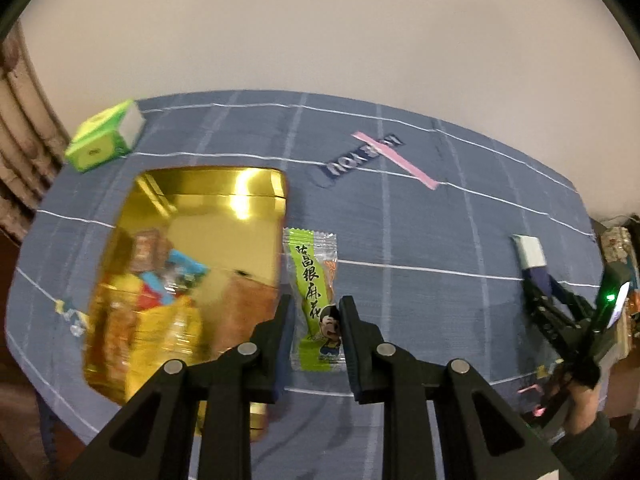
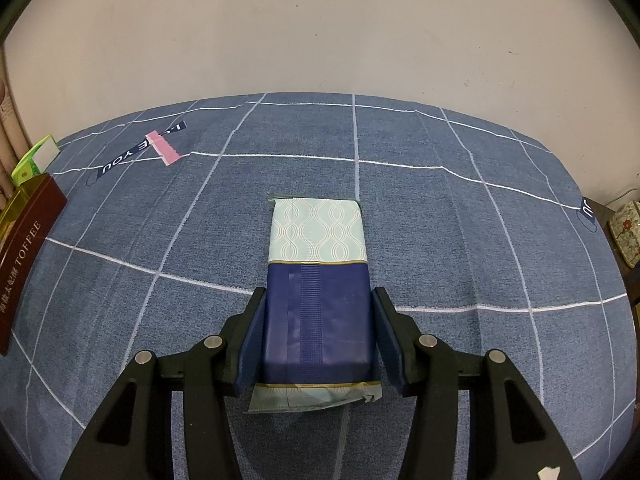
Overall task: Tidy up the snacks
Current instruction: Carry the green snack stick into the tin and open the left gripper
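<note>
The left gripper (image 1: 314, 316) is clamping a green snack packet (image 1: 314, 300) beside the half-filled gold tin (image 1: 240, 184); the right gripper (image 2: 318, 328) is clamping 1 navy packet (image 2: 318, 280), still unboxed.

A plain off-white wall (image 2: 320, 20) stands behind a table under a blue tablecloth (image 2: 440, 240) gridded with white lines.
</note>
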### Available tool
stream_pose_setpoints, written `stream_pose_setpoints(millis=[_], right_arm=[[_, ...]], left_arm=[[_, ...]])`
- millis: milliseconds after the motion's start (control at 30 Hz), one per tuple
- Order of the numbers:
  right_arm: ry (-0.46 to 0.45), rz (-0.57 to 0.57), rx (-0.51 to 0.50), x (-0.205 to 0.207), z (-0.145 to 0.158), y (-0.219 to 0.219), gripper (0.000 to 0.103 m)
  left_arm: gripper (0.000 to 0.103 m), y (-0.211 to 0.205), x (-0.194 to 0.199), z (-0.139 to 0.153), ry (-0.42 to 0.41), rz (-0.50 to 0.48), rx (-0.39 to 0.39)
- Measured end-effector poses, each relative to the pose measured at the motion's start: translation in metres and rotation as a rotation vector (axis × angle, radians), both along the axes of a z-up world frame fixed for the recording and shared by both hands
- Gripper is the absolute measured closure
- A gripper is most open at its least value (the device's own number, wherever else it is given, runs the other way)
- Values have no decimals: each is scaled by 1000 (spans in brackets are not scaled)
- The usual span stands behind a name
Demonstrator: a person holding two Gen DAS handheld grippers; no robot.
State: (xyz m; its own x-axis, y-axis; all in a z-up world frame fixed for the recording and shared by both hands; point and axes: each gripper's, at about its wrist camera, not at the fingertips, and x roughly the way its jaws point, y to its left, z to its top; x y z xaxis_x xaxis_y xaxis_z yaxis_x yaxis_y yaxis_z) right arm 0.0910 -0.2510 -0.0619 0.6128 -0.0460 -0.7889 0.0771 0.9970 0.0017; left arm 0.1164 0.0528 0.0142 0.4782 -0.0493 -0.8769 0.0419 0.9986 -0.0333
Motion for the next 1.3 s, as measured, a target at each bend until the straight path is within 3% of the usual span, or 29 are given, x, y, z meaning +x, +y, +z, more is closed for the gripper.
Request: stream_pose_setpoints(millis=[533, 900, 1300], right_arm=[[-1, 0, 0, 0, -1, 0, 55], [0, 1, -3, 0, -1, 1, 55], [-2, 1, -6, 0, -2, 1, 56]], left_arm=[[80, 109, 41, -18, 35, 113, 163], [80, 127, 46, -49, 95, 87, 191], [78, 134, 43, -57, 109, 78, 218]])
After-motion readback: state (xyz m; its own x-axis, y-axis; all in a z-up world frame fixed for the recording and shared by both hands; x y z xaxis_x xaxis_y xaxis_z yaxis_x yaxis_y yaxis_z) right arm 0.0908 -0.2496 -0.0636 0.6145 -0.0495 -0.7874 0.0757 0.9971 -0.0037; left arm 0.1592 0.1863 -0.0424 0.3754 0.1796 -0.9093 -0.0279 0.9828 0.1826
